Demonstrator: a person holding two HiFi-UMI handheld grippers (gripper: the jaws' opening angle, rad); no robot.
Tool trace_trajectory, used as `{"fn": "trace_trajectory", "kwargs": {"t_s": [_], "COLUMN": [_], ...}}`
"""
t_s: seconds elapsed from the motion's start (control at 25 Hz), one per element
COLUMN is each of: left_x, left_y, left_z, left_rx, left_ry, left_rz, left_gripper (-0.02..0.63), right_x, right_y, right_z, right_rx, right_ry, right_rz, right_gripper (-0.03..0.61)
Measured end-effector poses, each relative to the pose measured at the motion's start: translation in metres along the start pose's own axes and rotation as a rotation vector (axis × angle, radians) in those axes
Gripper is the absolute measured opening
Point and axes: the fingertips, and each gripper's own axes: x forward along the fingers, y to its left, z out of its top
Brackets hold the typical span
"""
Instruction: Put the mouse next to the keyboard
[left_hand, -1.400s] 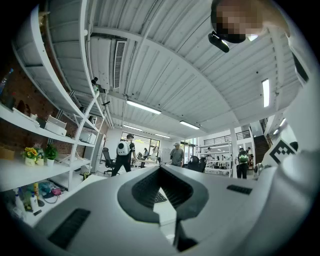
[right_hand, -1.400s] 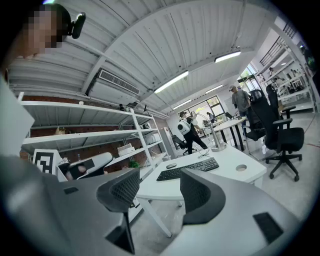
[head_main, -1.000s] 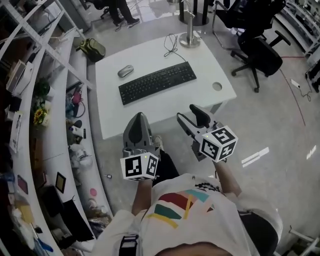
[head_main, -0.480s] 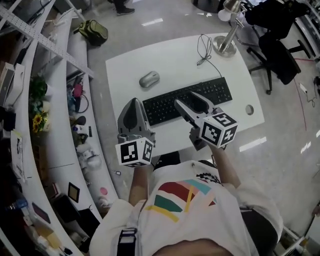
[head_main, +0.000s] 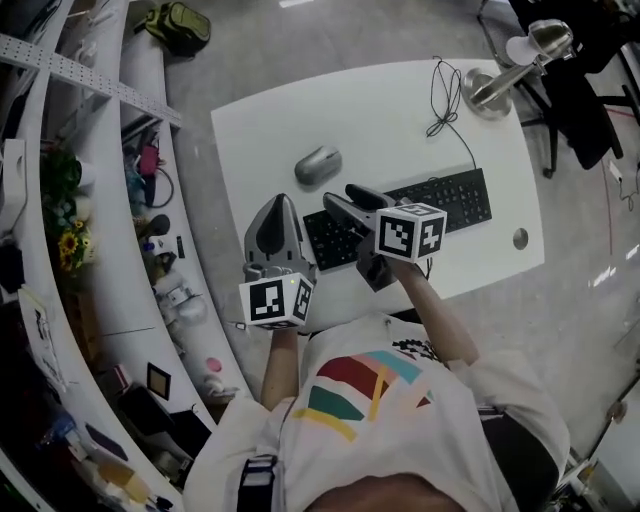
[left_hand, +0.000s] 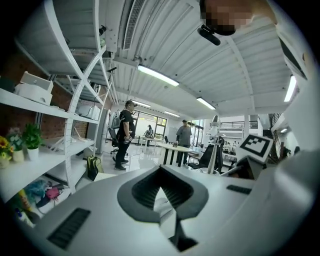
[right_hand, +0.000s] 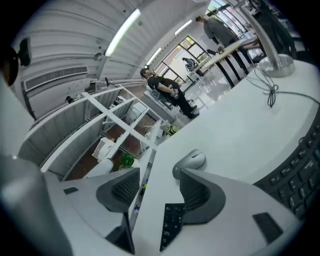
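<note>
**Task item.** The mouse (head_main: 318, 165) lies on the white counter (head_main: 260, 120), beyond the left end of the keyboard (head_main: 450, 202). It is apart from the keyboard, with a strip of bare counter between the two, and nothing holds it.

**Right tongs** (head_main: 350, 198). The jaws stand wide apart and empty. They hover over the left end of the keyboard and point toward the mouse. In the right gripper view the mouse (right_hand: 192, 161) sits just past the tip of one jaw, not between the pair, and a corner of the keyboard (right_hand: 171, 227) lies below the gap. The wide setting suits the mouse body, which needs clearance on both flanks before the jaws close.

**Left tongs** (head_main: 277, 205). The jaws are closed tip to tip with nothing in them. They are held over the near left edge of the counter and aim out into the room rather than at the work. This reads as a stand-by position that keeps the path to the mouse free.

**Stage (judgement).** This is the approach, and the grasp is not yet made.

**Next move (judgement).**
- Advance the right tongs until the mouse sits between the jaws.
- Close across its narrow sides.
- Set it down just beside the keyboard.

**Caution.** The rounded, smooth shell may slip out of a shallow grip, and a jaw could catch the keyboard's edge on the way in.
</note>
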Motion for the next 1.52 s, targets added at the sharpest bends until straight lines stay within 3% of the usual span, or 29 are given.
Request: {"fn": "trace_trajectory", "kwargs": {"t_s": [0.32,0.48,0.76,1.28,1.44,1.52], "left_x": [0.020,0.027,0.030,0.024,0.021,0.020], "left_y": [0.024,0.035,0.053,0.076,0.079,0.079], "left_z": [-0.019,-0.020,-0.032,-0.039,-0.038,-0.039], "left_rx": [-0.051,-0.052,-0.067,-0.083,-0.091,-0.096], "left_ry": [0.042,0.036,0.050,0.052,0.047,0.051], "left_rz": [0.065,0.076,0.093,0.144,0.154,0.153], "left_gripper": [0.043,0.043,0.043,0.043,0.043,0.043], "right_x": [0.042,0.051,0.081,0.136,0.133,0.133], "right_y": [-0.067,-0.074,-0.074,-0.066,-0.057,-0.051], "right_z": [-0.012,-0.012,0.003,0.033,0.044,0.043], "right_rx": [0.143,0.187,0.166,-0.032,-0.301,-0.362], "right_ry": [0.177,0.199,0.200,0.252,0.213,0.166], "right_rz": [-0.125,-0.114,-0.117,-0.115,-0.256,-0.313], "right_gripper": [0.232,0.232,0.232,0.232,0.232,0.232]}}
